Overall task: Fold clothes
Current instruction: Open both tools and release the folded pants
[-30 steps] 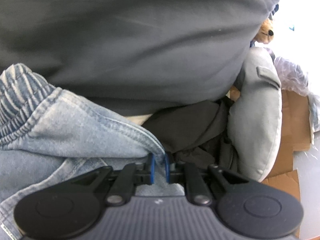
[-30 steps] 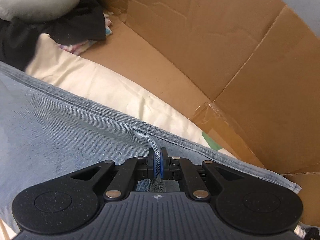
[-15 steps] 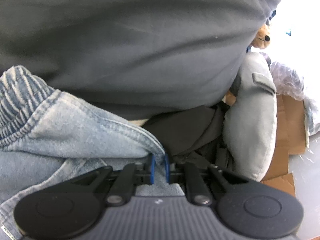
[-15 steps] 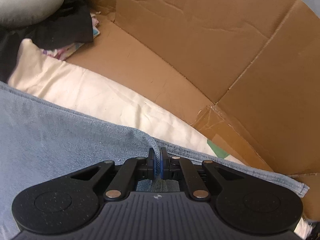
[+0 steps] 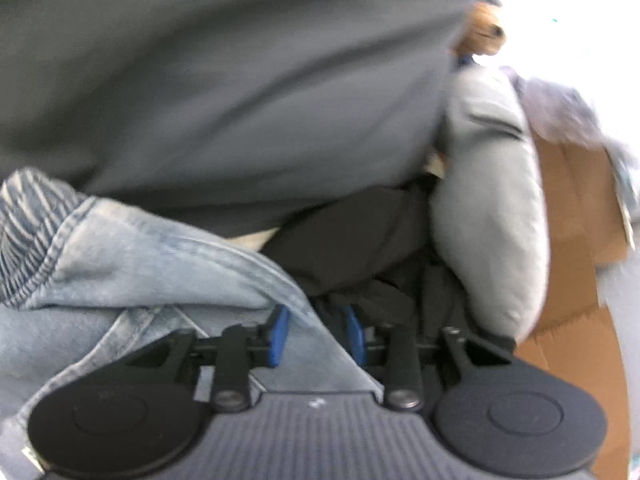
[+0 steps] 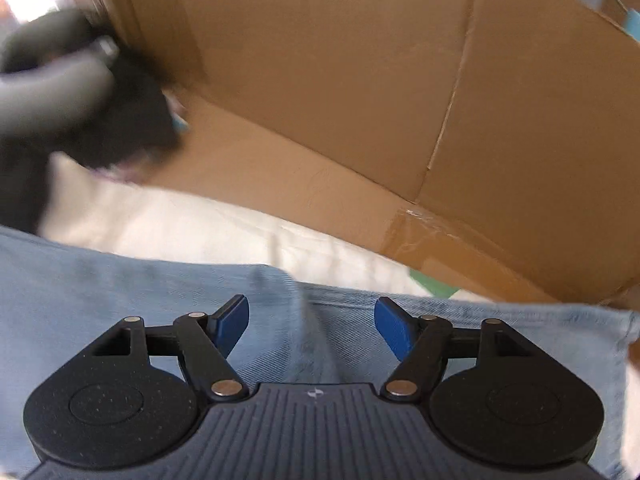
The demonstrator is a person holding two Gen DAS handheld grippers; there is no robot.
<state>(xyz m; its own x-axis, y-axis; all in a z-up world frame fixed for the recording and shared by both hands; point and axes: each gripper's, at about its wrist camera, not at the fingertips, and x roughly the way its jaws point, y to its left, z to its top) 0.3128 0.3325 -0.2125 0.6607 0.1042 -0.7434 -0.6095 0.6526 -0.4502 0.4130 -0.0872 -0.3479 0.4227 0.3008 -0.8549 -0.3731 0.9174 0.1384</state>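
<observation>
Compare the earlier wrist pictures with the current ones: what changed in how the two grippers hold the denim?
Both grippers have just been opening. The right gripper has let go: its jaws stand wide apart, the denim garment lying slack between them. The left gripper has parted too, a denim fold still passing between its pads. The garment stays draped over the cream fabric, beside the cardboard box.

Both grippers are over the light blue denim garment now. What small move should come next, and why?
Probably lift both grippers clear of the denim garment. The right gripper has just been opening and stands wide, its pads off the cloth. The left gripper has also just been opening; a denim edge lies between its pads, apparently no longer pinched. The garment looks released, lying on cream fabric by the cardboard box.
</observation>
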